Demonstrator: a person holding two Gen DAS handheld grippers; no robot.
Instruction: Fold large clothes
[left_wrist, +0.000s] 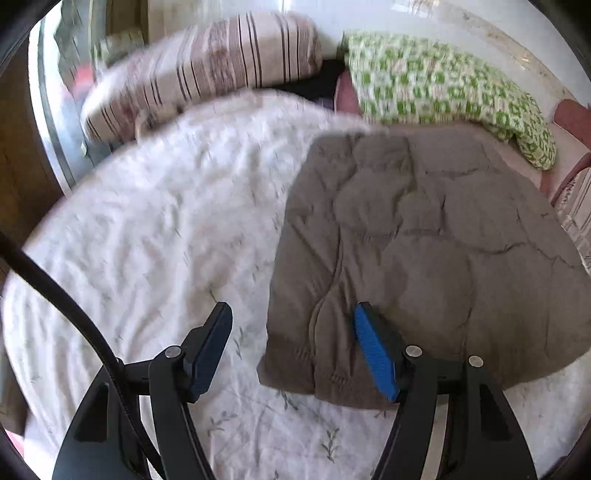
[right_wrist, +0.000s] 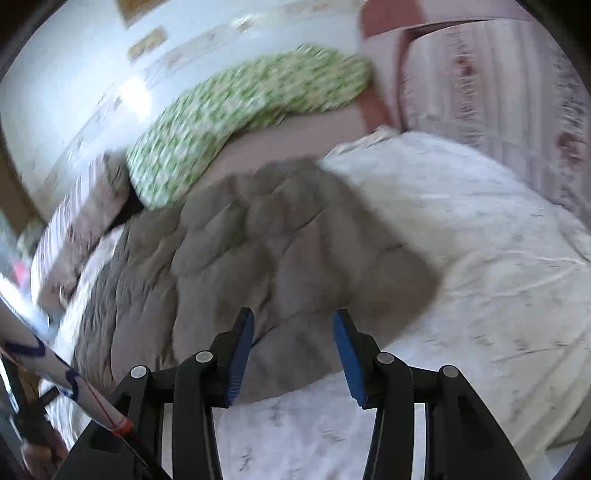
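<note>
Now both fingers spread wide, empty; folded brown garment (left_wrist: 424, 251) (right_wrist: 258, 251) lies flat just beyond them.

Left wrist cam sits low over the bed, looking forward and down past its fingers, brown jacket (left_wrist: 424, 251) off toward 2 o'clock, fairly close. Right wrist cam's tilted, blurrier, same jacket (right_wrist: 258, 251) dead at 12. Both catch the green pillow (left_wrist: 443, 88) (right_wrist: 240, 110) and white bedsheet (left_wrist: 147, 229) (right_wrist: 480, 258).
</note>
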